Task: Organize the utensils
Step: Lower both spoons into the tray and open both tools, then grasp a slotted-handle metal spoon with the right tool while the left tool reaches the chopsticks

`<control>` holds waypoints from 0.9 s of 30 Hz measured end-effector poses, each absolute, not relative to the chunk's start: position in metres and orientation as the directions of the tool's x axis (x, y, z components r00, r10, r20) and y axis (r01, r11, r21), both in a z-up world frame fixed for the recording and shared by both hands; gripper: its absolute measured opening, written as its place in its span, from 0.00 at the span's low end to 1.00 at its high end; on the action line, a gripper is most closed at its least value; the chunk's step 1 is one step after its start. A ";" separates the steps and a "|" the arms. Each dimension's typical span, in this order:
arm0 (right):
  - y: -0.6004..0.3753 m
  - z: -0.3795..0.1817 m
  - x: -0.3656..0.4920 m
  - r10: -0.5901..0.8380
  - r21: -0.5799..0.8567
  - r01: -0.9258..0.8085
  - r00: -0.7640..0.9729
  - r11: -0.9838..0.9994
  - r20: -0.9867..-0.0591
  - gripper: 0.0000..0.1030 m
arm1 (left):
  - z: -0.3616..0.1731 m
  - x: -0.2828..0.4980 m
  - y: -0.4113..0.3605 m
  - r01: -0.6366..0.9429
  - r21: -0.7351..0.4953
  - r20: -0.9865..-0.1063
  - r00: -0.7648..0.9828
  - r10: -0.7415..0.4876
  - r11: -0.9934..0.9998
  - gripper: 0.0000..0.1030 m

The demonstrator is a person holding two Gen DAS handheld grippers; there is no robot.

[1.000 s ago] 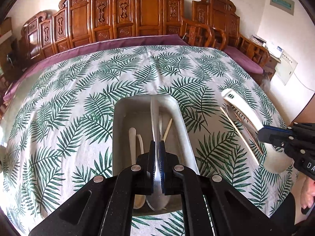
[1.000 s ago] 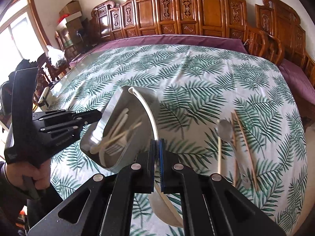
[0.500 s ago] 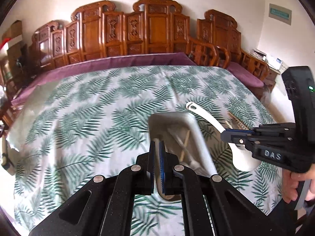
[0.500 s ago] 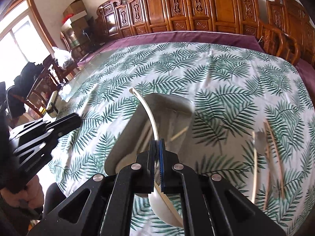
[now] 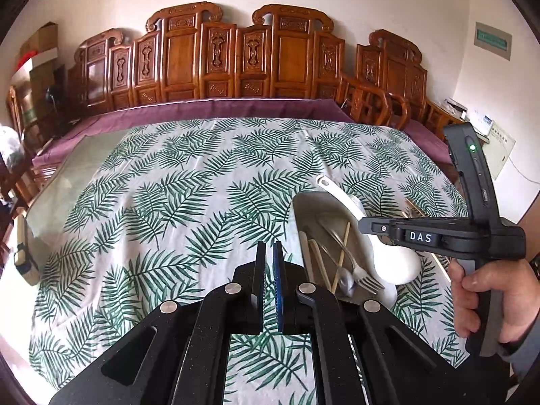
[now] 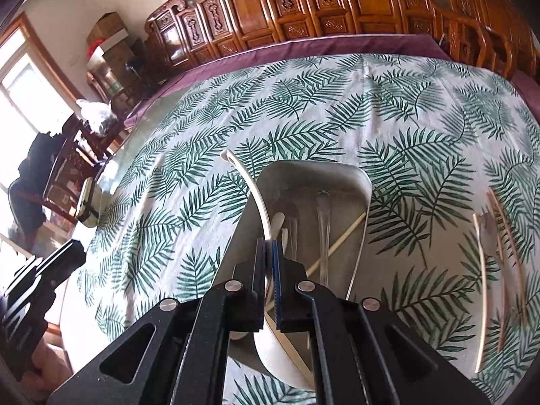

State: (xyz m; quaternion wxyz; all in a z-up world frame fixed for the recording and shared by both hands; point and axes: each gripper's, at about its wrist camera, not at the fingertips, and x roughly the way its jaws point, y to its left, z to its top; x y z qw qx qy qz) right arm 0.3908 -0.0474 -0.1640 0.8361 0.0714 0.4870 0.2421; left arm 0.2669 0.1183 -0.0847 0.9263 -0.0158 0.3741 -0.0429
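A metal tray (image 5: 305, 202) (image 6: 337, 175) sits on the leaf-print tablecloth and holds a fork (image 5: 366, 278), a metal spoon (image 5: 346, 280), chopsticks (image 5: 341, 256) and pale utensils. My right gripper (image 6: 269, 249) (image 5: 362, 224) is shut on the handle of a white ladle (image 6: 254, 195) (image 5: 391, 265) and holds it over the tray. My left gripper (image 5: 269, 253) hangs above the cloth left of the tray, its jaws close together with nothing between them.
A metal spoon (image 6: 489, 233) and several chopsticks (image 6: 481, 290) lie on the cloth right of the tray. Carved wooden chairs (image 5: 236, 57) line the far side. A glass table edge (image 6: 89, 202) shows at the left.
My left gripper has let go of the metal spoon, which now lies in the tray, and has pulled back to the left. My right gripper has carried the white ladle over the tray.
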 end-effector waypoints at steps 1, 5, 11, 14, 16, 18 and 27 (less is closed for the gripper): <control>-0.046 -0.166 0.393 0.477 0.364 -0.326 0.406 0.873 -0.780 0.05 | -0.085 0.268 0.120 0.066 -0.062 -0.693 0.715 -0.091 0.996 0.03; -0.041 -0.171 0.398 0.451 0.349 -0.303 0.402 0.887 -0.797 0.06 | -0.087 0.270 0.123 0.068 -0.070 -0.697 0.711 -0.098 0.995 0.03; -0.044 -0.174 0.403 0.422 0.316 -0.303 0.411 0.899 -0.808 0.09 | -0.088 0.269 0.116 0.087 -0.082 -0.699 0.705 -0.120 0.993 0.03; -0.055 -0.168 0.399 0.424 0.306 -0.317 0.428 0.898 -0.798 0.09 | -0.089 0.269 0.109 0.096 -0.082 -0.700 0.703 -0.126 0.992 0.03; -0.067 -0.163 0.392 0.415 0.282 -0.335 0.448 0.899 -0.792 0.09 | -0.088 0.269 0.101 0.108 -0.076 -0.700 0.702 -0.130 0.991 0.03; -0.078 -0.159 0.387 0.402 0.256 -0.345 0.466 0.903 -0.789 0.09 | -0.086 0.269 0.093 0.123 -0.068 -0.697 0.704 -0.135 0.990 0.03; -0.168 -0.154 0.356 0.347 0.192 -0.329 0.521 0.925 -0.780 0.09 | -0.090 0.278 0.040 0.201 -0.062 -0.701 0.688 -0.186 0.978 0.15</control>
